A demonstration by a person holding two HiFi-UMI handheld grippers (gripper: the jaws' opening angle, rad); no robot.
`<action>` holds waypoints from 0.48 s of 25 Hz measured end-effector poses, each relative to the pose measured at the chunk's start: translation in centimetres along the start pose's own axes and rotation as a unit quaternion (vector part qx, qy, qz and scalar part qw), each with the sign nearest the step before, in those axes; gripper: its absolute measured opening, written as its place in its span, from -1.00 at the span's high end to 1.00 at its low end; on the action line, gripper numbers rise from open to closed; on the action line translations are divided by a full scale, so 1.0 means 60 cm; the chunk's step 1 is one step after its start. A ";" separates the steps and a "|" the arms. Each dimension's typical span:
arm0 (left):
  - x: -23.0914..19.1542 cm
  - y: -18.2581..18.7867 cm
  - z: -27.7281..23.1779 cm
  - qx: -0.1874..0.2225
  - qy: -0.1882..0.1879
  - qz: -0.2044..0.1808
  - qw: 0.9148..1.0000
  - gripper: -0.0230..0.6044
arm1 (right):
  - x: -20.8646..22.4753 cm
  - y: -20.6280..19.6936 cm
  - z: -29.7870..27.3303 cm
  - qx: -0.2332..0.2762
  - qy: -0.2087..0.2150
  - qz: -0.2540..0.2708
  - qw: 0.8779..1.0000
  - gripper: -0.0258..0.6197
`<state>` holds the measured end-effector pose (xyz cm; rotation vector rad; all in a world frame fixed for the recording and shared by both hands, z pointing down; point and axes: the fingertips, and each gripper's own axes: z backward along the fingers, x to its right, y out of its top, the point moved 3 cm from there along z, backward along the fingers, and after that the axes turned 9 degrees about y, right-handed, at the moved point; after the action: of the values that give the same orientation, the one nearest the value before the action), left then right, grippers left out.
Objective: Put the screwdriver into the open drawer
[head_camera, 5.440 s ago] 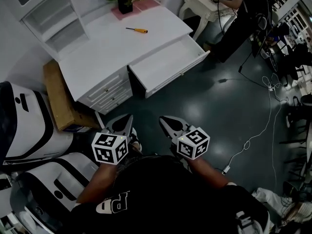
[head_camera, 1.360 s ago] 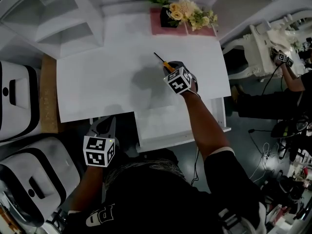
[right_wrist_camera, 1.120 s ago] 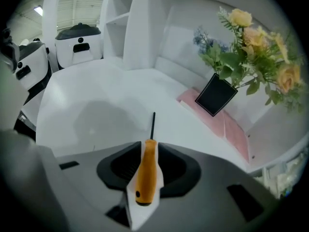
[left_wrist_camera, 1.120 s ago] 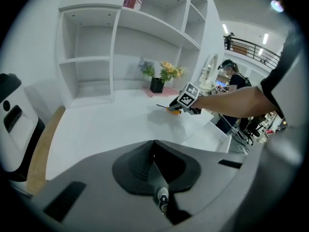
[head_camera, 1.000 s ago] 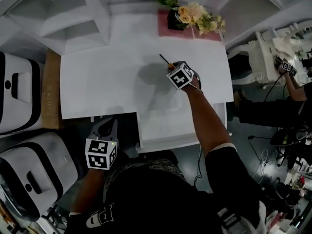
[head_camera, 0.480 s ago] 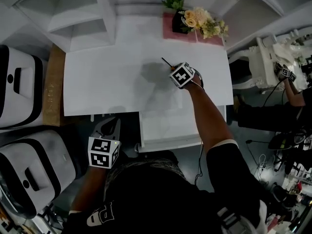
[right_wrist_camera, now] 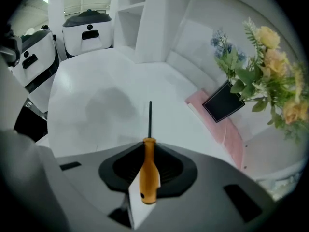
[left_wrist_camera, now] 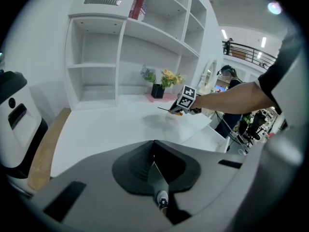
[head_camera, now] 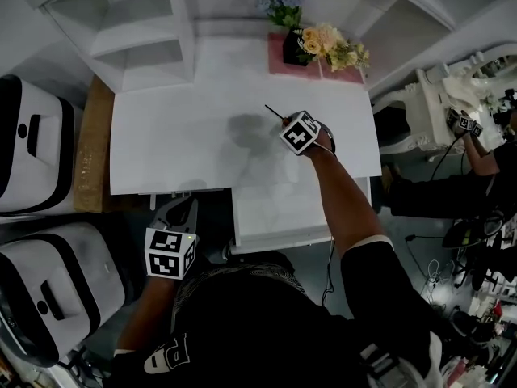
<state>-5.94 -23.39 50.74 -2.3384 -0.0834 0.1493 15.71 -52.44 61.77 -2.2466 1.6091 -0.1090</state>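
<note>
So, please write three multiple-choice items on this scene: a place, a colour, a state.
1. The black flower pot stands: A on a chair; B on the pink mat at the back of the desk; C on a stool.
2. The screwdriver's handle is: A blue; B green; C orange.
3. The right gripper has between its jaws: A nothing; B a pen; C the screwdriver's handle.
Answers: B, the pot rests on the mat; C, the handle shows orange; C, the jaws, just now closing, clamp the handle.
</note>
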 end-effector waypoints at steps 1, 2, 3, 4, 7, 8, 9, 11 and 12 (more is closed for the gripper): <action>0.000 0.000 0.001 0.002 -0.002 0.000 1.000 0.89 | -0.002 0.001 0.006 0.003 -0.002 -0.001 1.000 0.68; 0.001 0.001 0.003 0.004 -0.004 0.000 1.000 0.89 | -0.005 0.002 0.013 0.007 -0.004 -0.003 1.000 0.68; 0.001 0.001 0.004 0.006 -0.006 -0.001 1.000 0.89 | -0.009 0.004 0.021 0.011 -0.006 -0.005 1.000 0.68; 0.002 0.001 0.006 0.008 -0.009 -0.003 1.000 0.89 | -0.013 0.005 0.029 0.016 -0.008 -0.008 1.000 0.68; 0.004 0.004 0.012 0.014 -0.018 -0.011 1.000 0.89 | -0.024 0.009 0.057 0.032 -0.017 -0.018 0.999 0.68; 0.004 0.006 0.013 0.016 -0.022 -0.013 1.000 0.89 | -0.027 0.010 0.066 0.037 -0.020 -0.021 0.999 0.68; 0.004 0.009 0.013 0.019 -0.026 -0.015 0.999 0.89 | -0.030 0.010 0.074 0.040 -0.024 -0.024 0.999 0.68; 0.003 0.013 0.014 0.023 -0.036 -0.018 0.999 0.89 | -0.037 0.005 0.088 0.044 -0.031 -0.029 0.998 0.68; 0.003 0.014 0.015 0.023 -0.041 -0.019 0.999 0.89 | -0.042 0.004 0.096 0.046 -0.033 -0.032 0.998 0.68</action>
<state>-5.86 -23.32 49.49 -2.2822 -0.1632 0.2259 16.23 -48.69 56.74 -2.2090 1.4682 -0.1233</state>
